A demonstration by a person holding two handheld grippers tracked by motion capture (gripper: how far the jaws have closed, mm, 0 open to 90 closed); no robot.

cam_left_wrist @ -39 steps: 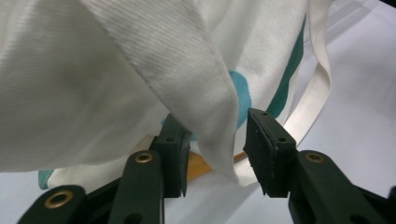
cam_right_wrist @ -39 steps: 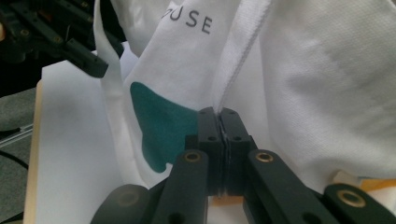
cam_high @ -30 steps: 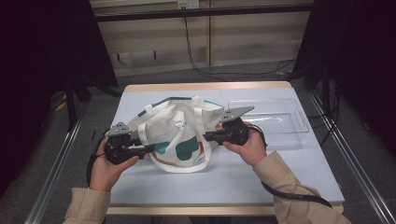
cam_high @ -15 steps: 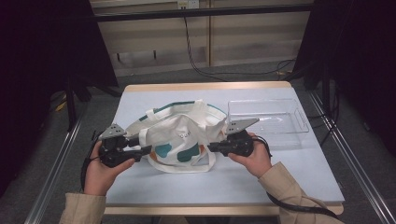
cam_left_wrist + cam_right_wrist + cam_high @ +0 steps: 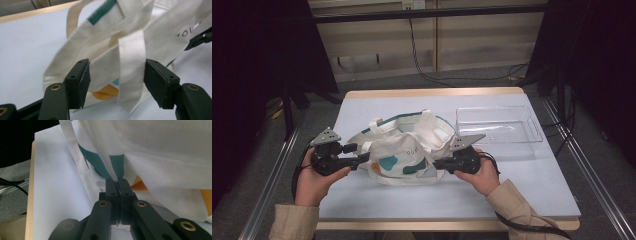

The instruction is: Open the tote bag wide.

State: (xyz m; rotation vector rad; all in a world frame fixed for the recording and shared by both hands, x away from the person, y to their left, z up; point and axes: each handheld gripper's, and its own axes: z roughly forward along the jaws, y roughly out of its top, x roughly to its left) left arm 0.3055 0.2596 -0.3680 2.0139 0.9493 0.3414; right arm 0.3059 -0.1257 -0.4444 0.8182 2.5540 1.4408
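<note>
- In the high view I see the tote bag [image 5: 404,150] lying in the middle of the table [image 5: 532,180], its mouth gaping open and its handles flopped across the top.
- My left gripper [image 5: 361,153] sits at the bag's left edge, held low over the table by the left hand [image 5: 314,177]. From here I cannot tell how its jaws stand.
- My right gripper [image 5: 435,163] is at the bag's right edge, in the right hand [image 5: 482,172], with its tips against the fabric.
- A clear plastic tray [image 5: 499,131] stands just beyond the right hand, toward the table's far right, apart from the bag.
- In the left gripper view the left gripper [image 5: 116,80] has its jaws wide apart; they have just been opening. A cream handle strap [image 5: 131,65] and a fold of the tote bag [image 5: 165,30] hang between the pads, and the pads do not squeeze them, though the strap lies close against the right pad.
- Below the strap I make out a bit of orange and blue print on the bag.
- In the right gripper view the right gripper [image 5: 117,185] has its jaws pressed together, clamped on a thin edge of the tote bag [image 5: 160,152] where a white seam meets a teal patch.
- The cloth drapes over and past the jaws to the right, above the table [image 5: 57,190].
</note>
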